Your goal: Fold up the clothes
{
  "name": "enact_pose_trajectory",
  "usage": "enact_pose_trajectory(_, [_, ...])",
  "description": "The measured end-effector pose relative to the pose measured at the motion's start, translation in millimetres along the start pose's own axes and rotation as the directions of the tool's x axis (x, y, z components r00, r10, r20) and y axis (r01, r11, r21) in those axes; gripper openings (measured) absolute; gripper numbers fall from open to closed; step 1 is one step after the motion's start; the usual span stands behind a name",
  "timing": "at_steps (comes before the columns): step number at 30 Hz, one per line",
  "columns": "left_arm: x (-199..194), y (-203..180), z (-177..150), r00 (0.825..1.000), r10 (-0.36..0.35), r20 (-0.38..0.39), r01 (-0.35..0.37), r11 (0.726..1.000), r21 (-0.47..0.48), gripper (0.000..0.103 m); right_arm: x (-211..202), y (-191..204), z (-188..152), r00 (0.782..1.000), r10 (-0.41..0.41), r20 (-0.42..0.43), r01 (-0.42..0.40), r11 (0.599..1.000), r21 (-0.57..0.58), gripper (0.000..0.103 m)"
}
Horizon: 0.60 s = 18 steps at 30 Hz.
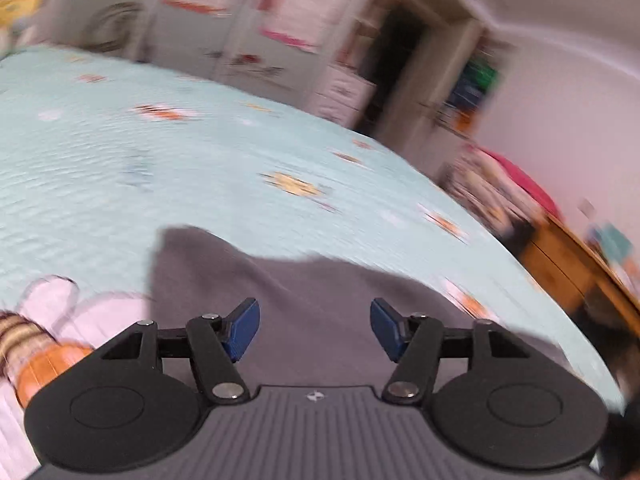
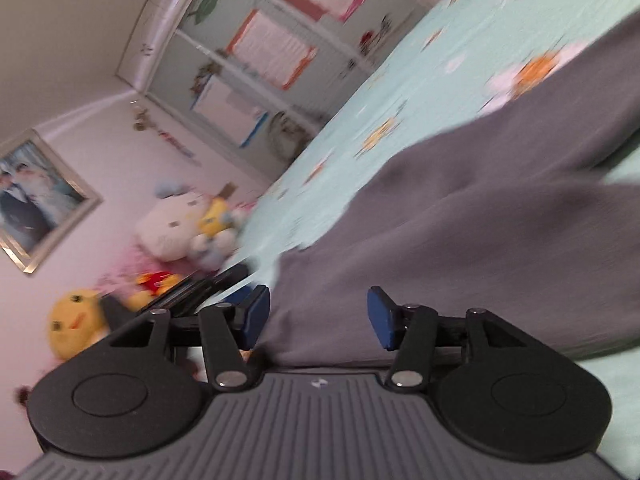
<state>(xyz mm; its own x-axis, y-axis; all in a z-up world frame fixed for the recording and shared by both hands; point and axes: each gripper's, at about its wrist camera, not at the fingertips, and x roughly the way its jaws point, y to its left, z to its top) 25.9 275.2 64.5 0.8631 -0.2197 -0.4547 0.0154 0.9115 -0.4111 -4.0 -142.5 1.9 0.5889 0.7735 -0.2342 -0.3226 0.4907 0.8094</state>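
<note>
A dark grey garment (image 1: 312, 280) lies spread on a pale blue bed sheet (image 1: 160, 160) printed with flowers. My left gripper (image 1: 314, 320) hovers over the garment's near part, its blue pads apart and nothing pinched between them. In the right wrist view the same grey garment (image 2: 460, 220) runs in long folds across the sheet (image 2: 400, 100). My right gripper (image 2: 318, 308) stands open just above the cloth's near edge, and the cloth shows through the gap without being pressed. Both views are blurred and tilted.
A wardrobe with pink and orange panels (image 1: 240, 20) stands past the bed, beside a dark doorway (image 1: 400, 60). A wooden cabinet (image 1: 560, 256) and a pink heap (image 1: 516, 184) sit at the bed's right. Plush toys (image 2: 180, 224) and a framed photo (image 2: 36, 196) line the wall.
</note>
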Motion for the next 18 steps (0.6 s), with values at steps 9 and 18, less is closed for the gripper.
enact_pose_trajectory(9, [70.8,37.7,3.8,0.967,0.250,-0.042,-0.241,0.958,0.152,0.061,78.5,11.6,-25.9,0.996,-0.003,-0.087,-0.007,0.993,-0.116,0.060])
enact_pose_trajectory(18, [76.5,43.1,15.8,0.973,0.222,-0.064,-0.213,0.969,0.123,0.062,71.7,3.1,-28.0,0.991,0.105,-0.081,-0.113,0.987,-0.111,0.069])
